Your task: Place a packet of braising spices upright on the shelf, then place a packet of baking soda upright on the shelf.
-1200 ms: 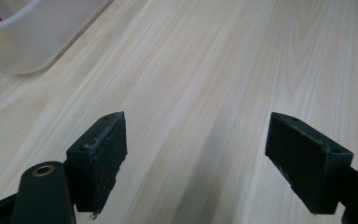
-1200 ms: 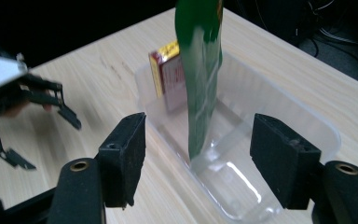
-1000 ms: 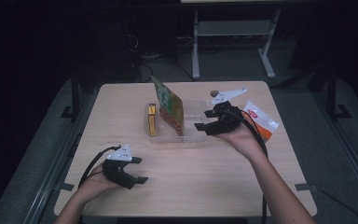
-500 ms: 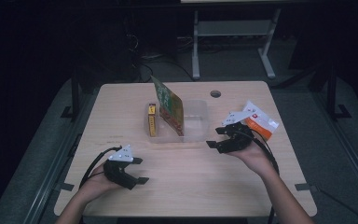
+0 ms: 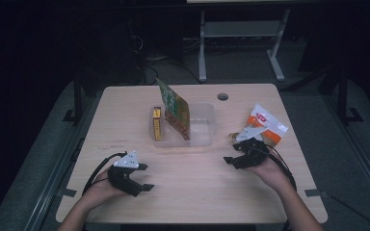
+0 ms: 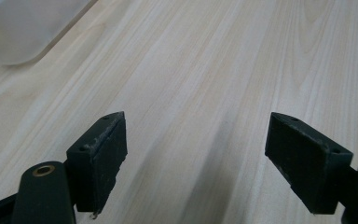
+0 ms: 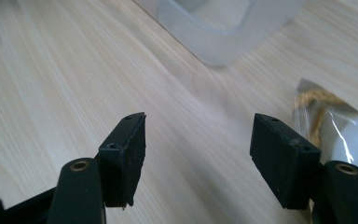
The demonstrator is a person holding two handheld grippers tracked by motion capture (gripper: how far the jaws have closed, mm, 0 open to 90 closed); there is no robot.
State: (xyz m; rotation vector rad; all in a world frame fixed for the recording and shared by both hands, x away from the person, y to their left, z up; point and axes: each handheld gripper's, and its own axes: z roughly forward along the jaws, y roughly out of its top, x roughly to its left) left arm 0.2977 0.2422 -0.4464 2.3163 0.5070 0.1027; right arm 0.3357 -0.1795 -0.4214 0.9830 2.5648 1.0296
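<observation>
Pale wood tabletop (image 5: 197,187) under dim light, and both tongs sit low over it. Right tongs (image 5: 235,160) are released, nothing between the jaws, hovering just in front of the white-and-orange snack packet (image 5: 266,126) that lies right of the clear plastic bin (image 5: 207,126). Left tongs (image 5: 143,179) rest near the front edge, jaws spread, idle. Bin already holds 1 green packet (image 5: 174,111) and 1 yellow box (image 5: 157,124). Looks like the reach step: next, swing onto that packet and clamp its edge.
</observation>
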